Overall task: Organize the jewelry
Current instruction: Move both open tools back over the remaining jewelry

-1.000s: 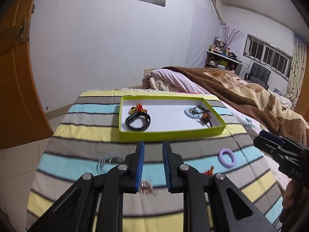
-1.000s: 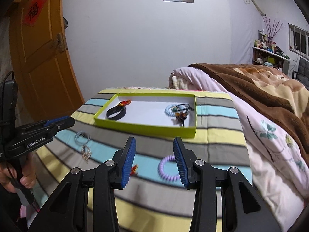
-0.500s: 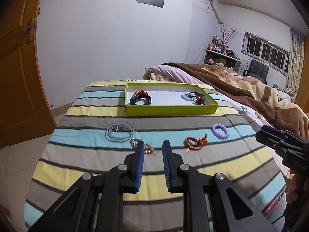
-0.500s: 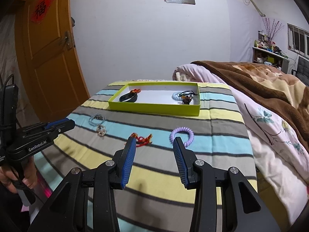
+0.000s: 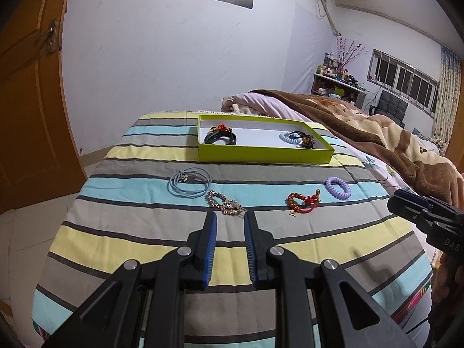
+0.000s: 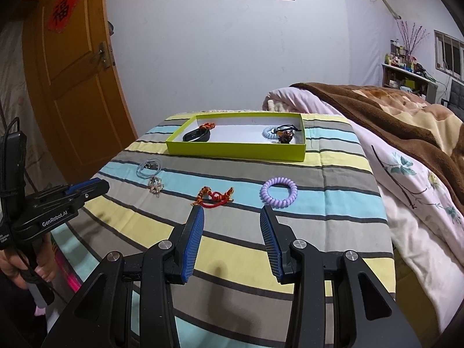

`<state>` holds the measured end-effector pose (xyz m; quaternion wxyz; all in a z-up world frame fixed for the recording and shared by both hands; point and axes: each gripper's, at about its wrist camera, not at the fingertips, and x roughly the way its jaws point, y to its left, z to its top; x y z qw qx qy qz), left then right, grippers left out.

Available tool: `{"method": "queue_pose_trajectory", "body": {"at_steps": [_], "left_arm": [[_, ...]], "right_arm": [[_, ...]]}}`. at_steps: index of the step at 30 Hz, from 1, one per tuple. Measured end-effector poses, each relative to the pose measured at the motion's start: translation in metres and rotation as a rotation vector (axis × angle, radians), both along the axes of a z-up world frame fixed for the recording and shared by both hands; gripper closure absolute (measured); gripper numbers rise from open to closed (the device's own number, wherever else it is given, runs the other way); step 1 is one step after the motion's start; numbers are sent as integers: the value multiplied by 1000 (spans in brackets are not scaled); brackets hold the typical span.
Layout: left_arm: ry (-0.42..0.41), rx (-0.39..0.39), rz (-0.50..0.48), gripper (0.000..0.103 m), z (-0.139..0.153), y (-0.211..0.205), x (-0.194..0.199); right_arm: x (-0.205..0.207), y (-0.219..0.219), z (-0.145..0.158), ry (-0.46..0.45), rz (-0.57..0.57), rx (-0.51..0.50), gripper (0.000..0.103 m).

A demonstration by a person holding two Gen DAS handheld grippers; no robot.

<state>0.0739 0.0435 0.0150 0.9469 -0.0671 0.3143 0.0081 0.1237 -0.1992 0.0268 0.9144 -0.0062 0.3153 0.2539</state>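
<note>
A lime-green box at the far end of the striped table holds a black band, a pale blue coil tie and dark beaded pieces. Loose on the cloth lie a grey-blue cord loop, a crystal bracelet, a red beaded bracelet and a purple coil tie. My left gripper hangs open just short of the crystal bracelet. My right gripper stands open, empty, between the red bracelet and the purple tie.
The striped cloth drops off at the left edge to a tiled floor and an orange door. A bed with a brown blanket borders the right side. A hand holds the left tool's grip.
Both grippers have drawn back from the green box toward the table's near side, so the loose pieces now lie ahead of the fingers. Jaw widths are unchanged.
</note>
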Motion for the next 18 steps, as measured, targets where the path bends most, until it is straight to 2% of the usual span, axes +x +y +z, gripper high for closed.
{"method": "queue_pose_trajectory", "body": {"at_steps": [18], "left_arm": [[102,-66,-9,82,-21,5,48]], "right_arm": [[37,0,-12,50,-29,-13,62]]}}
